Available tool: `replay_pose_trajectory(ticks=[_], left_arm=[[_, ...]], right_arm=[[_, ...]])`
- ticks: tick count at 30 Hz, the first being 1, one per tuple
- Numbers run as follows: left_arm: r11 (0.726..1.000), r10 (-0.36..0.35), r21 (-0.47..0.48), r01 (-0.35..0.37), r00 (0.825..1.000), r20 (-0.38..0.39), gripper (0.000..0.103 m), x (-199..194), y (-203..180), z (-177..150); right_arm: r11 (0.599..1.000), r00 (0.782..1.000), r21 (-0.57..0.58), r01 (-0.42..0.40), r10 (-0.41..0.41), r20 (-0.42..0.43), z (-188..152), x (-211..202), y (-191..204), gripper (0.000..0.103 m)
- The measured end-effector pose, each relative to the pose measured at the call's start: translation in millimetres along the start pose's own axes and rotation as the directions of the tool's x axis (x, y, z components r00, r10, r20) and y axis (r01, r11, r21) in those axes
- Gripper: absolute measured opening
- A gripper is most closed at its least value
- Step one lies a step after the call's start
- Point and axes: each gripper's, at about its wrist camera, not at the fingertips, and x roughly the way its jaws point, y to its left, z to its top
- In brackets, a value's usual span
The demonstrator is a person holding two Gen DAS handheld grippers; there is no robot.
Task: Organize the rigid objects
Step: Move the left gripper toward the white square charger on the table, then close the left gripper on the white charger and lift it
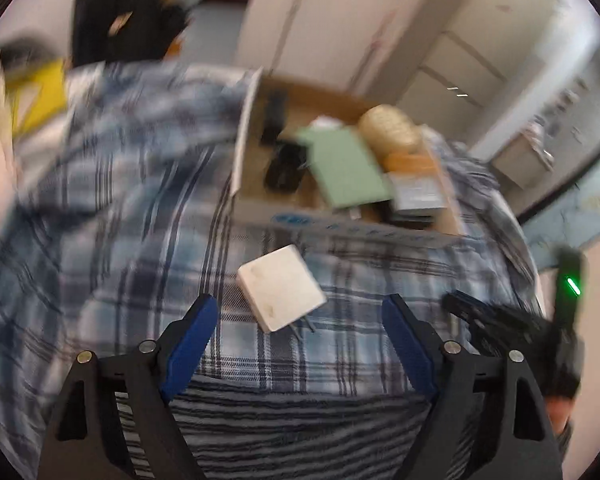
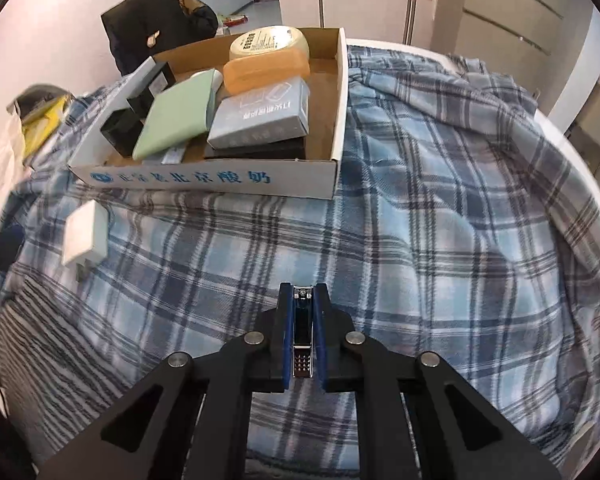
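right gripper (image 2: 303, 312): my jaws clamped on the clipper (image 2: 302, 332), above the blanket (image 2: 440, 208)
clipper: long axis runs along my fingers, cutting end forward toward the box (image 2: 204, 178), textured lever end back toward the camera
left gripper (image 1: 300, 320): my jaws wide apart, nothing between them
charger (image 1: 280, 287): white, flat on the blanket just ahead of my left jaws, prongs toward me
box: on the bed, holds green case (image 2: 176, 120), grey carton (image 2: 262, 116), tape roll (image 2: 268, 42)
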Motion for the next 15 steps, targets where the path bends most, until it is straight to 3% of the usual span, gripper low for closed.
replay_pose_trajectory(ticks=[2,8,13,15], left_arm=[[1.0,0.024,-0.017,-0.025,0.999,-0.034,0.086,14,-1,4],[0.992,0.127,-0.001,-0.128,0.991,-0.044,0.084,35,-11,6],[0.98,0.197,0.033,-0.195,0.978,-0.07,0.062,51,-18,12],[0.974,0.223,0.064,-0.218,0.972,-0.076,0.06,55,-21,11]], right_arm=[[1.0,1.0,-0.006,-0.013,0.013,0.006,-3,0,-1,0.009],[1.0,1.0,-0.013,-0.004,0.004,0.027,-6,-2,-1,0.009],[0.999,0.999,-0.044,0.024,-0.022,0.048,-9,-2,5,0.009],[0.999,0.999,-0.043,0.021,-0.019,0.049,-9,-1,5,0.009]])
